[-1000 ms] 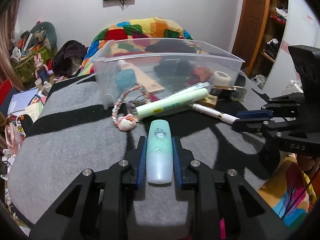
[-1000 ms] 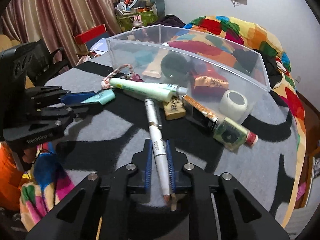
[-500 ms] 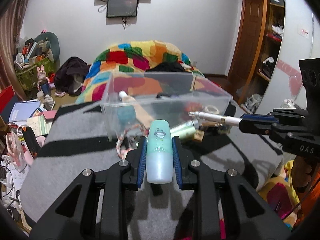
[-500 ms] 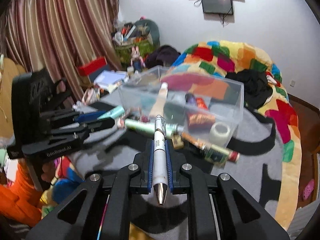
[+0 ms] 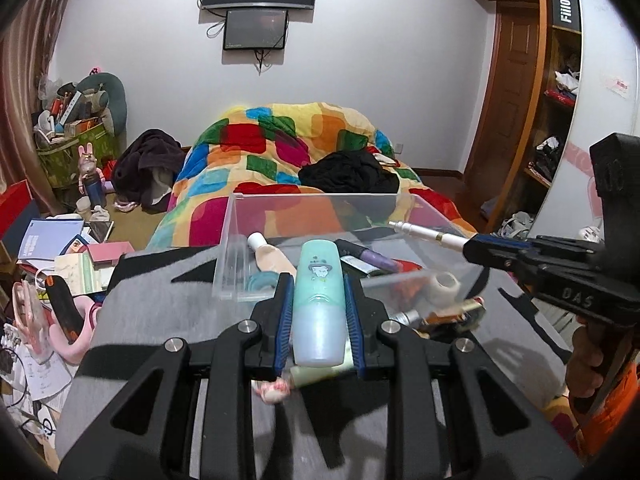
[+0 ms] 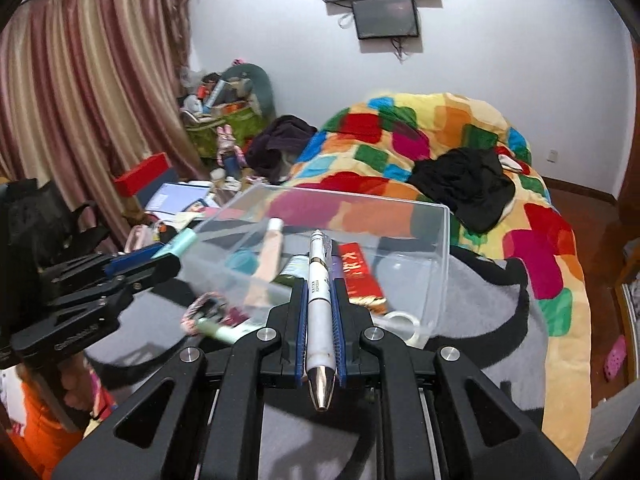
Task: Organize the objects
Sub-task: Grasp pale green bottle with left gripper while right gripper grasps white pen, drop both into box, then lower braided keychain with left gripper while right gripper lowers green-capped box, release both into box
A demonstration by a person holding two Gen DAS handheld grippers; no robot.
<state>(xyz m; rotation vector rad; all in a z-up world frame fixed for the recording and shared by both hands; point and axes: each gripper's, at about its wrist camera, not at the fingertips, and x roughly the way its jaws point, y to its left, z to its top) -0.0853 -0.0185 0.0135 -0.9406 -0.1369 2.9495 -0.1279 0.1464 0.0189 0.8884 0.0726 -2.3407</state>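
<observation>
Left wrist view: the left gripper [image 5: 319,322] clamps a mint highlighter [image 5: 319,300], its long axis pointing straight ahead at the clear plastic bin [image 5: 312,200], just beyond. Right wrist view: the right gripper [image 6: 319,332] pinches a white pen [image 6: 319,304], also lengthwise toward the bin, its tip already over the near wall. Both look equally near. Inside the bin lie a beige tube [image 6: 270,252], a red packet [image 6: 360,276] and a teal item [image 6: 241,262]; beside its near wall rests a tape roll [image 6: 398,320].

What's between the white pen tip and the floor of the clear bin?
In the right wrist view, the white pen hangs over the clear bin; below lie a red packet and tubes.
</observation>
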